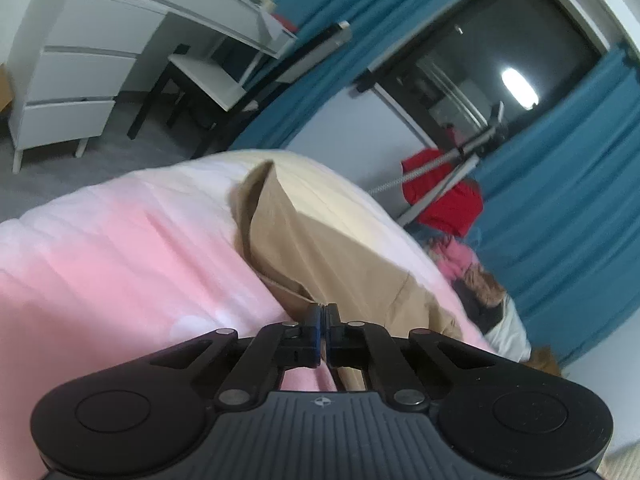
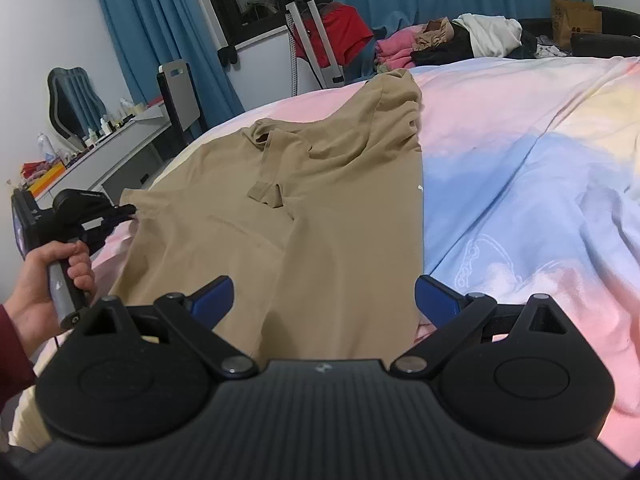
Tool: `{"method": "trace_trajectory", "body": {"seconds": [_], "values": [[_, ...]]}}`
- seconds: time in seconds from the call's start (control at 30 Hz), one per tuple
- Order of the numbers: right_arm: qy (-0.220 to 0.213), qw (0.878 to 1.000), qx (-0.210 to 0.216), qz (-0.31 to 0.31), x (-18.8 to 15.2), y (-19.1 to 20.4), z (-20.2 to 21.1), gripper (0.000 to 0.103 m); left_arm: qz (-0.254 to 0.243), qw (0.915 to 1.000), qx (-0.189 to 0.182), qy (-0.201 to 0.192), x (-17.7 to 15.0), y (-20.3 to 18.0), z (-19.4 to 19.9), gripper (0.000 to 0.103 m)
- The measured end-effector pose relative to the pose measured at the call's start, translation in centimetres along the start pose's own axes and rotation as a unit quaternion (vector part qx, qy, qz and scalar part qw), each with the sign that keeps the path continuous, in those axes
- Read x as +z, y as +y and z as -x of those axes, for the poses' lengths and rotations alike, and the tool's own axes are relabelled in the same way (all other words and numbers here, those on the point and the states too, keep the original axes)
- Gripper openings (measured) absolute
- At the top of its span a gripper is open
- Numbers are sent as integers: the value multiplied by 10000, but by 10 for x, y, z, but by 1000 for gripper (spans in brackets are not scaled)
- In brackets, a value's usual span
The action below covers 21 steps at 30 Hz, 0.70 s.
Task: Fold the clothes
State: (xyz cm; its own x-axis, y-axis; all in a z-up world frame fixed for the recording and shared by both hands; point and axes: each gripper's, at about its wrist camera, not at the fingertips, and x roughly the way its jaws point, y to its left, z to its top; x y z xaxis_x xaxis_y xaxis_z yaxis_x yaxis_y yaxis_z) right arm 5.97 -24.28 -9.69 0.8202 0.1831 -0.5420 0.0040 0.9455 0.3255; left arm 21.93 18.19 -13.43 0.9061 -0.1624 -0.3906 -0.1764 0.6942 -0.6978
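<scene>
The tan shirt [image 2: 312,200] lies on the bed [image 2: 520,160]. Only the right view shows the left gripper [image 2: 126,211] clenched on its edge; the right gripper [image 2: 324,298] is spread wide above it, holding nothing.

We see a soft, even indoor light in both views, and its lamp shows as a bright oval glare [image 1: 519,89] reflected in the dark glass of the black-framed window [image 1: 480,64]. The left wrist view is blurred over the pink and white bed cover [image 1: 120,232] and the blue curtains [image 1: 580,208], while the right wrist view is sharper. Both pictures bend strongly at the edges with dark corners, and only weak shadows lie in the folds of the flat beige cotton shirt [image 2: 320,208].
</scene>
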Motion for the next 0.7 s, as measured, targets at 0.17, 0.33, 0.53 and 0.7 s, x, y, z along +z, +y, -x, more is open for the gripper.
{"method": "trace_trajectory", "body": {"seconds": [0.17, 0.33, 0.53, 0.7], "values": [[-8, 10000, -17, 10, 0, -1, 4, 99, 564, 9973, -393, -266, 18, 11, 22, 1], [38, 10000, 16, -21, 0, -1, 4, 99, 879, 9951, -386, -239, 26, 18, 37, 1], [80, 10000, 41, -21, -1, 0, 7, 99, 1136, 9934, 180, 16, 19, 39, 27, 2], [159, 9998, 70, -67, -2, 0, 8, 99, 1780, 9833, 69, 378, 12, 61, 20, 46]]}}
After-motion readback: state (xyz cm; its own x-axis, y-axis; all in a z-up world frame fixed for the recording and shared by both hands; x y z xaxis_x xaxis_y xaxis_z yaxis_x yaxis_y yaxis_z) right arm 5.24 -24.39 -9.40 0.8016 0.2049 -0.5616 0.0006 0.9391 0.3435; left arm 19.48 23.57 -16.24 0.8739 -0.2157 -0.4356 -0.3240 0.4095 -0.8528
